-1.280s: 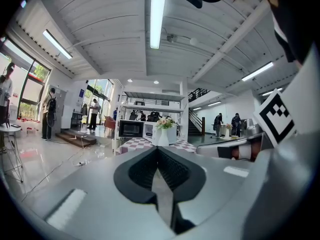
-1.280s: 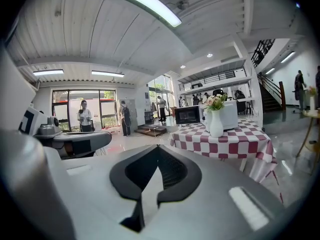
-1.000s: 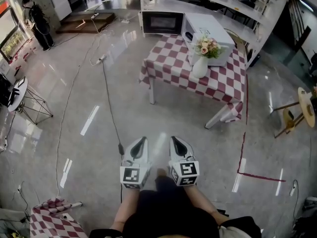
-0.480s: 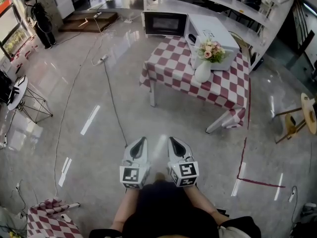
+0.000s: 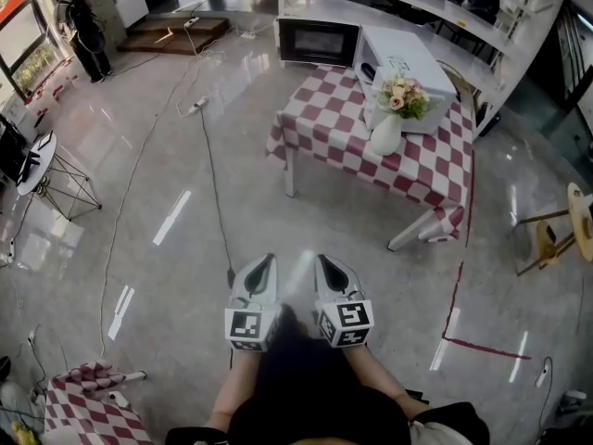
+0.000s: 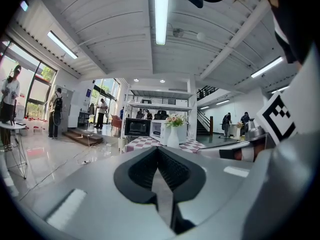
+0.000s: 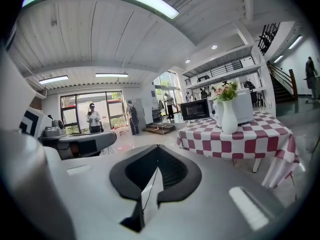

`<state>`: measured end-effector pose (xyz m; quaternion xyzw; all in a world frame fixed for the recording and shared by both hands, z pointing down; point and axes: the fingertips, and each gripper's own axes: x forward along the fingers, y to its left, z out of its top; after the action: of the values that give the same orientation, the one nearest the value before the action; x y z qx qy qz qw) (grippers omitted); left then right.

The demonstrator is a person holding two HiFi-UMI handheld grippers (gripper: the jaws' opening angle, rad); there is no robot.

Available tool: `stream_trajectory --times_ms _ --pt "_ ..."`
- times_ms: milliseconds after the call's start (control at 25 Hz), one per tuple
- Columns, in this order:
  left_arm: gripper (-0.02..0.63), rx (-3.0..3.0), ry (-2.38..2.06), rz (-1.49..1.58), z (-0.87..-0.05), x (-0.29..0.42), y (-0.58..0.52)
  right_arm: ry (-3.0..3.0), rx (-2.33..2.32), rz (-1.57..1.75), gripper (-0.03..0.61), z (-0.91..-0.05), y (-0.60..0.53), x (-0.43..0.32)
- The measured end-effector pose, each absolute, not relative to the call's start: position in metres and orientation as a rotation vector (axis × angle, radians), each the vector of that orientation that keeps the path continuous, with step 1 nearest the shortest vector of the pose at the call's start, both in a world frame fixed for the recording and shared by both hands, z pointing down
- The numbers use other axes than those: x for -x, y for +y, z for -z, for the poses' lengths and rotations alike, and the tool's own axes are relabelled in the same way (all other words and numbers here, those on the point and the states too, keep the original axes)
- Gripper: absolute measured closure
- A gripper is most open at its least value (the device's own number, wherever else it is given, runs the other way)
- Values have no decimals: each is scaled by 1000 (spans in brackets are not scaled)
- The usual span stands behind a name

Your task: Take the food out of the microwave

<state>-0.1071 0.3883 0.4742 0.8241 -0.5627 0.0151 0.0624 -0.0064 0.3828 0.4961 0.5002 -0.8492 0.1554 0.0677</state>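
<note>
1. No word, brand or number can be read in any of the views.
2. The cube on the left gripper [image 5: 265, 261] carries a black-and-white left square marker [image 5: 246, 327]. It is a block pattern, not letters.
3. The cube on the right gripper [image 5: 325, 261] carries a right square marker [image 5: 349, 318] with a different block pattern, also without letters.
4. Any print on the black microwave [image 5: 318, 41] or the white appliance [image 5: 404, 61] is too small to make out.

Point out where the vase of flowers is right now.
In the head view, the white vase of flowers stands on the checkered table, upper right of centre, just in front of the white microwave.
</note>
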Motion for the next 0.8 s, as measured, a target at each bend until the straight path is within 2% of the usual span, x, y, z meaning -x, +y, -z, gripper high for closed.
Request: stream_trajectory --times_ms 800 --pt "606 -2445 -1705 -81 -482 112 368 -2534 -1478 -544 578 -510 367 12"
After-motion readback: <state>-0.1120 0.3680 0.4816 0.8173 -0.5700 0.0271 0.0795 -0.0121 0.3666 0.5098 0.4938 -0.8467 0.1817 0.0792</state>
